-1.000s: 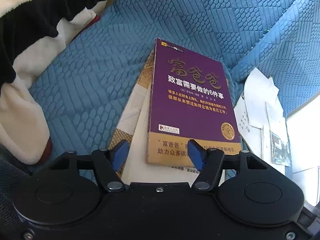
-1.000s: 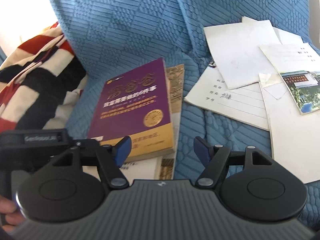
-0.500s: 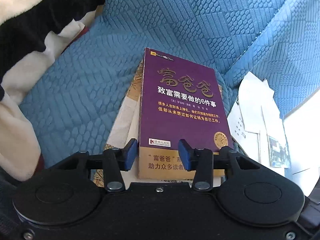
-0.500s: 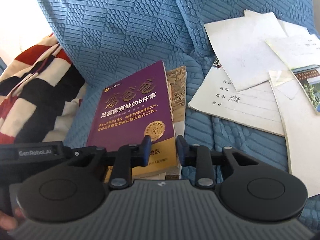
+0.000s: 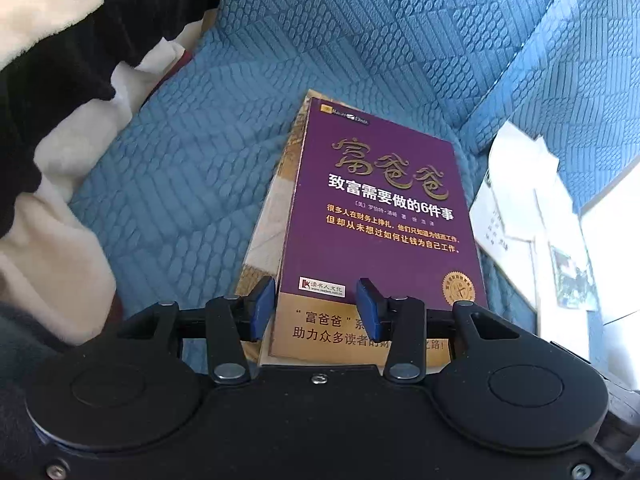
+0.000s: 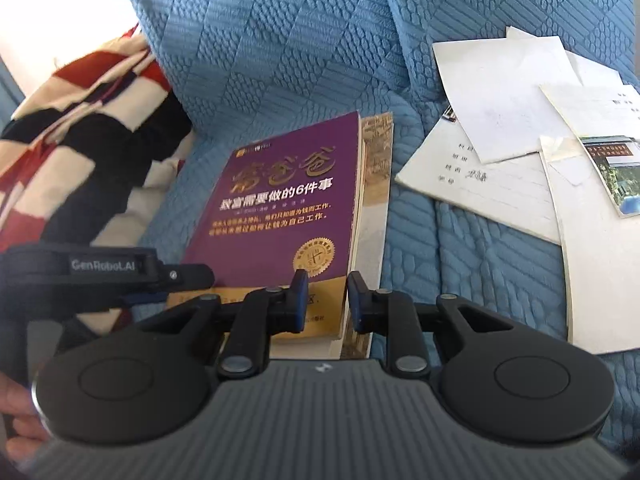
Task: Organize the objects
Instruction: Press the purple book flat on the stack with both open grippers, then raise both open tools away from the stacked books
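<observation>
Purple book (image 5: 380, 224): lies face up on the blue quilted sofa cover (image 5: 208, 184), near the seat's front edge, with its far end pointing at the backrest; gold band along its near end.
Book beneath (image 6: 376, 184): a larger, pale one with a gold-patterned cover, showing past the purple book's long sides (the purple one sits square on top of it).
Left gripper (image 5: 316, 308): over the purple book's near left corner, pointing steeply down. Its jaws stand at a middling gap; the left pad is just off the book's left edge, the right pad is over the gold band. I cannot tell whether either pad touches the cover.
Right gripper (image 6: 326, 300): at the purple book's near right corner. Its jaws are narrow and closing, with the book's right edge between them; the left pad is over the gold band, the right pad over the lower book's margin. Whether the pads press on anything is not clear.
Loose papers (image 6: 504, 152): a scatter of white sheets and a card with a photo, well right of the books, toward the seat's right side and overlapping one another.
Striped blanket (image 6: 80, 136): red, black and cream, bunched at the seat's left end, beside the books but apart from them.
Hand (image 6: 16, 408): a bit of it shows at the lower left of the right wrist view, behind the left gripper's body.
</observation>
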Tool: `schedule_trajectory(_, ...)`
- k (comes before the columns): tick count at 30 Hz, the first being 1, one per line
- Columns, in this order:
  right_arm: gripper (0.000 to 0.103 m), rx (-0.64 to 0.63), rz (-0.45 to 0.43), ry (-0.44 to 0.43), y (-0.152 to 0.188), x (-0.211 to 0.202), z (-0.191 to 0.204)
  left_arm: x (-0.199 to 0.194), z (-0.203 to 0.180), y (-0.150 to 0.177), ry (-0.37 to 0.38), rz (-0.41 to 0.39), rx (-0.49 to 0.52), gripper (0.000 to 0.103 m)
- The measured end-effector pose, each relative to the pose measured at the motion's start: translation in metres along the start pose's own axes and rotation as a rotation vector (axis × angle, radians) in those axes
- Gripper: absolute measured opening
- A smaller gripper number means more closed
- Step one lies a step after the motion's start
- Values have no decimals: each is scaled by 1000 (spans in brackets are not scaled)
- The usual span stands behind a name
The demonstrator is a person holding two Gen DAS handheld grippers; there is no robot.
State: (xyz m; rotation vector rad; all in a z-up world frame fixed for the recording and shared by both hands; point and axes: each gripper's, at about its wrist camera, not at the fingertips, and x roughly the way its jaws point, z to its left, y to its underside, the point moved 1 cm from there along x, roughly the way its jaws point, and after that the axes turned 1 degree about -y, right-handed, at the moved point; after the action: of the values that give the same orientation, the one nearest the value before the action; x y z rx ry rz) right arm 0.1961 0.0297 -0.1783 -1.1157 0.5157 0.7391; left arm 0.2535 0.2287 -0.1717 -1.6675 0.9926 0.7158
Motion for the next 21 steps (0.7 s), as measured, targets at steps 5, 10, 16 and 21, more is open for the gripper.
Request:
schedule_trajectory(5, 24, 15, 8, 19, -4, -1, 2, -2, -4, 1, 5, 5, 12, 51)
schedule_trajectory(10, 24, 3, -13, 33, -14, -15, 7, -10, 1, -6, 58, 7, -20, 69)
schedule_trajectory(16, 24, -14, -72, 8, -34, -52, 22, -48, -8, -12, 92, -52, 38, 76)
schedule_trajectory(21, 24, -29, -123, -22, -47, -89, 37, -97, -17, -23, 114, -141, 81, 80)
